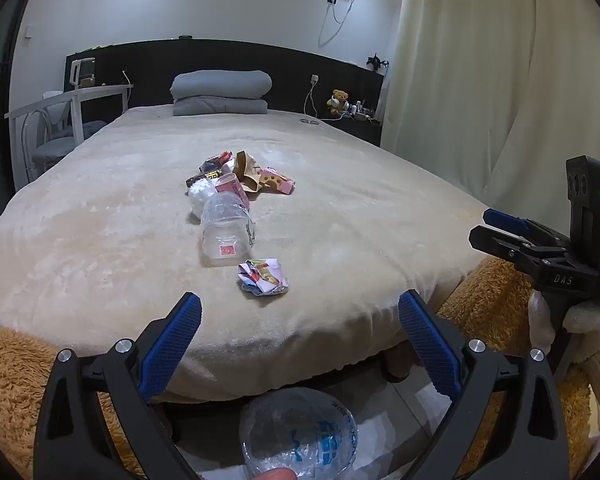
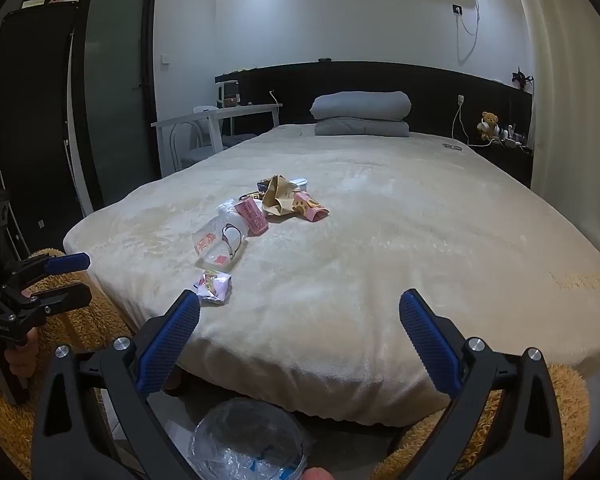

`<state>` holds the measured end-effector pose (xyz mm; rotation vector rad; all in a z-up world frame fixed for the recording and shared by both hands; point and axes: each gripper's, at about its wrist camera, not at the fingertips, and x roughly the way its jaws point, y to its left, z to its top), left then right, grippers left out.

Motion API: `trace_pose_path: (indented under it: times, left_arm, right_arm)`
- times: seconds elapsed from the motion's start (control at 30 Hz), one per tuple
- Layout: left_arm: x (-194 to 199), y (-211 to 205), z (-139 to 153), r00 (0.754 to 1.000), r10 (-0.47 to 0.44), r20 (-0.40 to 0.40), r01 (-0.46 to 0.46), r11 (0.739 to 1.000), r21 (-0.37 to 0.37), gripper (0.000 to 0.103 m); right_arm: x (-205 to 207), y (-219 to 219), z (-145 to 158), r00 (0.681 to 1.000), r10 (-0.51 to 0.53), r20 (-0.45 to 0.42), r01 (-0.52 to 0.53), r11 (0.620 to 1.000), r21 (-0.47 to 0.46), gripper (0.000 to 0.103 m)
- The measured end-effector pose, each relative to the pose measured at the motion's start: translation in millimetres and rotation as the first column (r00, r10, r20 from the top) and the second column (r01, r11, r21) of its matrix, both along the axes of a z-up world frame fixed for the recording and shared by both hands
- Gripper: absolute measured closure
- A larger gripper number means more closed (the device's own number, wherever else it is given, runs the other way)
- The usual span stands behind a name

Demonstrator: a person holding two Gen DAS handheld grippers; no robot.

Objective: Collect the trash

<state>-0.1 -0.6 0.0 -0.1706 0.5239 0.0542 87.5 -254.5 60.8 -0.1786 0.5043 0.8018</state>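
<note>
Trash lies in a line on the beige bed (image 1: 100,240): a crumpled colourful wrapper (image 1: 263,276) nearest the foot, a clear plastic bag (image 1: 226,228), a pink carton (image 1: 232,186), a brown paper bag (image 1: 246,168) and more wrappers behind. The same pile shows in the right wrist view: the wrapper (image 2: 214,287), the clear bag (image 2: 220,242), the pink carton (image 2: 253,216). My left gripper (image 1: 300,316) is open and empty, short of the wrapper. My right gripper (image 2: 300,314) is open and empty over the bed's foot. A bin lined with clear plastic (image 1: 298,434) stands on the floor below both.
A folded grey duvet (image 1: 220,92) lies at the head of the bed. A white desk and chair (image 1: 60,120) stand left. A nightstand with a teddy bear (image 1: 338,100) is on the right by the curtain (image 1: 500,80). An orange shaggy rug (image 2: 480,440) surrounds the bed's foot.
</note>
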Motion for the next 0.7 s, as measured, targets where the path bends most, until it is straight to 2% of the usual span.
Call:
trace_pose_path:
  times: [0.13, 0.17, 0.7]
  left_arm:
    - [-1.7, -1.9, 0.2, 1.0, 0.002, 0.0, -0.002, 1.0, -0.003, 0.006]
    - [4.2, 0.8, -1.1, 1.0, 0.0, -0.018, 0.0, 1.0, -0.01, 0.006]
    - [2.1, -4.5, -2.9, 1.0, -0.004, -0.009, 0.004, 1.0, -0.002, 0.006]
  right_arm:
    - [1.8, 0.3, -0.3, 1.0, 0.002, -0.031, -0.002, 1.0, -0.009, 0.004]
    - [2.4, 0.2, -0.4, 1.0, 0.002, -0.031, -0.003, 1.0, -0.01, 0.004]
    - [3.4, 6.3, -6.0, 1.0, -0.001, -0.025, 0.0, 1.0, -0.025, 0.004]
